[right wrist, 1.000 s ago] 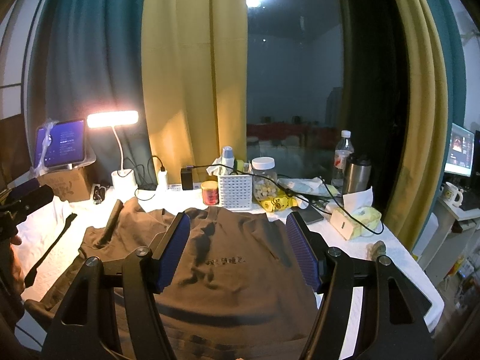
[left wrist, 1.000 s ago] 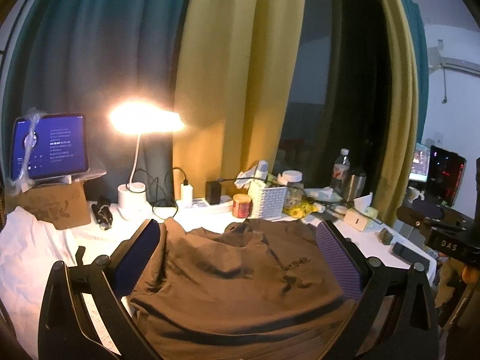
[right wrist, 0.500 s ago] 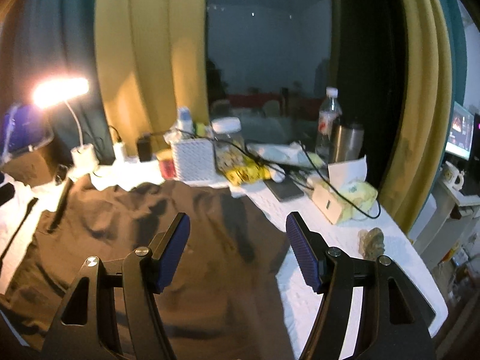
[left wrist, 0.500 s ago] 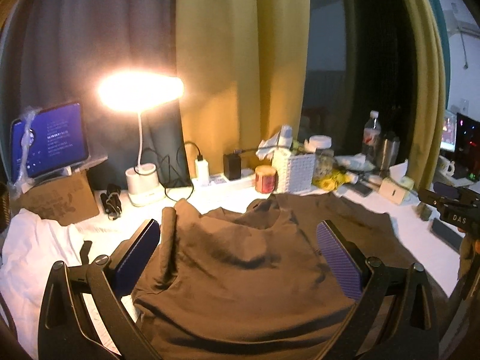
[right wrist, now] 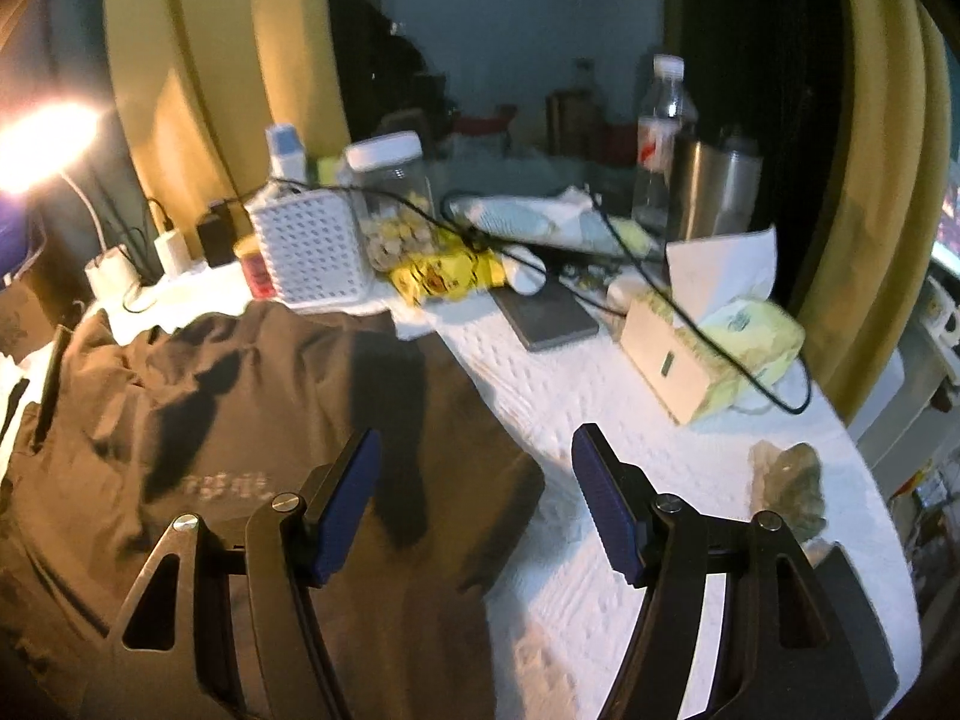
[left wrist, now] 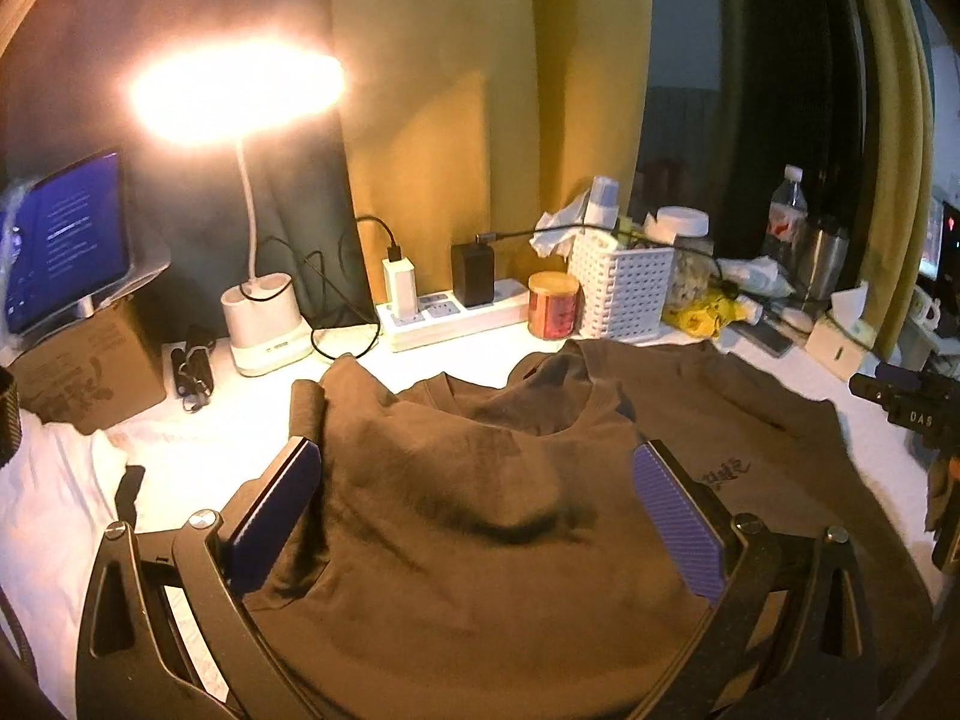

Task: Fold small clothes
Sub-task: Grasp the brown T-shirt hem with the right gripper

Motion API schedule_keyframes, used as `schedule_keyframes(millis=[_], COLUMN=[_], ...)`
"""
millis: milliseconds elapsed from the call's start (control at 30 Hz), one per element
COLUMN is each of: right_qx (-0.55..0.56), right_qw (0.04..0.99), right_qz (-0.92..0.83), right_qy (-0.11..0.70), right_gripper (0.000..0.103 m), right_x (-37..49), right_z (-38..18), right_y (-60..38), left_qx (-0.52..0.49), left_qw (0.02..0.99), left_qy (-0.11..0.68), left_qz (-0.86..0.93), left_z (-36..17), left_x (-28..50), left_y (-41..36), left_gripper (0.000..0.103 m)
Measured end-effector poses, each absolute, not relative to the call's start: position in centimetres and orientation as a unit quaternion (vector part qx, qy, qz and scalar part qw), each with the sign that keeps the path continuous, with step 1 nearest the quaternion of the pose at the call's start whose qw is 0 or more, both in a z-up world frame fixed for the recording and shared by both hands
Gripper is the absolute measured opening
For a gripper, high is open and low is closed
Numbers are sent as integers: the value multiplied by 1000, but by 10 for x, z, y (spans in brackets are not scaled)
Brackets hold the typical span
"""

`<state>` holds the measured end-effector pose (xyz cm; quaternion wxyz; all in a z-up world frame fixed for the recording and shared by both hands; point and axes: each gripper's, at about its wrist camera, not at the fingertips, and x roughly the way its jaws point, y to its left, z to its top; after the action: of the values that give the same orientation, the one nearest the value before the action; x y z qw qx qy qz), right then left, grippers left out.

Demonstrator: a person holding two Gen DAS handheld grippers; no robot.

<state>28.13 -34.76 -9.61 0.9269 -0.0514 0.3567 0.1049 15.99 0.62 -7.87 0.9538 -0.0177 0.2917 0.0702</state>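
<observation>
A brown T-shirt point(left wrist: 480, 510) lies spread and rumpled on the white-covered table, its neck toward the back and small lettering on the chest. My left gripper point(left wrist: 480, 480) hangs open above the shirt's left shoulder area, with cloth below its jaws but not pinched. In the right wrist view the same brown T-shirt point(right wrist: 240, 420) fills the left half. My right gripper point(right wrist: 474, 468) is open over the shirt's right sleeve edge, where cloth meets the white table cover point(right wrist: 600, 420). Part of the right gripper's black body point(left wrist: 912, 408) shows at the left view's right edge.
Along the back stand a lit desk lamp point(left wrist: 258, 324), a tablet point(left wrist: 60, 240) on a cardboard box, a power strip point(left wrist: 444, 312), a red tin point(left wrist: 552, 306), a white basket point(right wrist: 309, 252), a jar, bottles and a tissue box point(right wrist: 678, 354). White cloth point(left wrist: 42, 510) lies left.
Both grippers have come down and forward toward the shirt. The right one has swung to the right, from the chest to the sleeve edge. Both stay open.
</observation>
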Motion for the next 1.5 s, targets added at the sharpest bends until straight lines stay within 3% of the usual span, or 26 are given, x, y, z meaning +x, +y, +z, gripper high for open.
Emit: schedule_keyframes(millis=[333, 433, 533, 967, 1500], right_qx=[-19, -25, -25, -86, -187], right_qw=[892, 886, 880, 901, 866], right_qz=[113, 119, 138, 203, 274], right_qy=[436, 447, 453, 374, 375], right_gripper=[68, 52, 13, 8, 8], right_x=[326, 328, 328, 281, 223], right_z=[-143, -152, -151, -97, -125], right_y=[-361, -357, -352, -295, -215], left_qx=[0, 0, 1, -16, -47], left_qw=[943, 941, 939, 948, 948], left_qy=[326, 331, 337, 310, 302], left_qz=[72, 72, 70, 67, 83], left_z=[-100, -103, -106, -93, -96], left_x=[193, 196, 197, 161, 103], left_y=[-1, -2, -2, 13, 49], left_gripper=[102, 102, 102, 102, 102])
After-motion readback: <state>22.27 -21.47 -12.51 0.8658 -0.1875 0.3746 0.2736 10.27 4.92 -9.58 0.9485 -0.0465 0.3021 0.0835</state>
